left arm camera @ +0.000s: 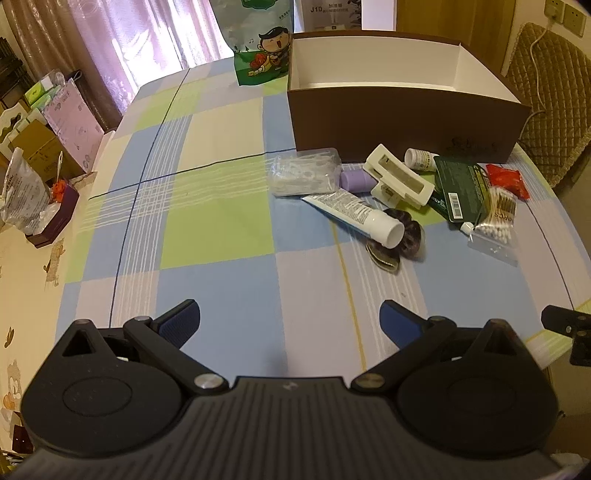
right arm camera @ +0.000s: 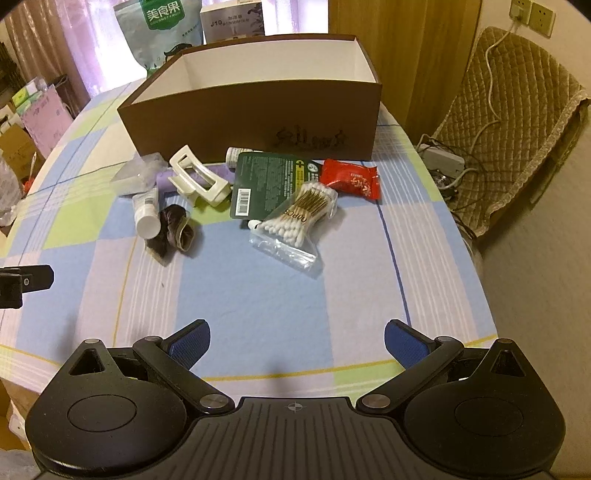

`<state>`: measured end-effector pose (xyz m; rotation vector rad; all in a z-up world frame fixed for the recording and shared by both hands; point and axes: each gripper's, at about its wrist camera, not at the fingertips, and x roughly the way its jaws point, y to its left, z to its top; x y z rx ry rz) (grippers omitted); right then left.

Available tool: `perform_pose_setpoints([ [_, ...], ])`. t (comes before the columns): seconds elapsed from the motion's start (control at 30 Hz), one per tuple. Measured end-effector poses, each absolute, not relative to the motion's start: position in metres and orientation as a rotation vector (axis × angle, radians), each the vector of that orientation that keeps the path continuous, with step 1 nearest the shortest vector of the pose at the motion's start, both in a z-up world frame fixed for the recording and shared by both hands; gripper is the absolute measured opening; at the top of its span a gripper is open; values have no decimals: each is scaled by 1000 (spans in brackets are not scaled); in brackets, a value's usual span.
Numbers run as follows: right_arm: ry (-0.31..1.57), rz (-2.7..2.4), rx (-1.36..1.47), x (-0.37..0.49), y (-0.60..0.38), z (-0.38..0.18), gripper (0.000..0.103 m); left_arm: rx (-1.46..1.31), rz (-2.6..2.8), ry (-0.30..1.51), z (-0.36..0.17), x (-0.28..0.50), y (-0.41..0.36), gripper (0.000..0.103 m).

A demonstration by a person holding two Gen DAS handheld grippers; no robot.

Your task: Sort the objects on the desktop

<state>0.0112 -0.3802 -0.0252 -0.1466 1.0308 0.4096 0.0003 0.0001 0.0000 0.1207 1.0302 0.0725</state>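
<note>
A pile of small objects lies on the checked tablecloth in front of an open brown box (left arm camera: pixel 402 118) (right arm camera: pixel 258 122): a white tube (left arm camera: pixel 358 216) (right arm camera: pixel 146 212), a cream hair claw (left arm camera: pixel 399 179) (right arm camera: pixel 197 179), a bag of cotton swabs (left arm camera: pixel 496 218) (right arm camera: pixel 299 218), a green card pack (left arm camera: pixel 461 188) (right arm camera: pixel 269 184), a red packet (left arm camera: pixel 506 179) (right arm camera: pixel 351 179), a dark scrunchie (left arm camera: pixel 404 240) (right arm camera: pixel 177 230), a clear bag (left arm camera: pixel 304 171) and a small white bottle (left arm camera: pixel 421 158). My left gripper (left arm camera: pixel 290 321) and right gripper (right arm camera: pixel 297 341) are both open and empty, near the table's front.
A green snack bag (left arm camera: pixel 262 44) (right arm camera: pixel 162 33) and a white carton (right arm camera: pixel 232 20) stand behind the box. A padded chair (right arm camera: pixel 509 122) stands to the right. Boxes and bags (left arm camera: pixel 44 147) crowd the left side beyond the table edge.
</note>
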Motion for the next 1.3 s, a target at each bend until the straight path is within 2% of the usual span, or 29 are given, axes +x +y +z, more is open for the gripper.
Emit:
perform_pose_setpoints([
  [1.3,1041,417,-193,18,-372,-20,103,79,56,1053,0,0,4,102],
])
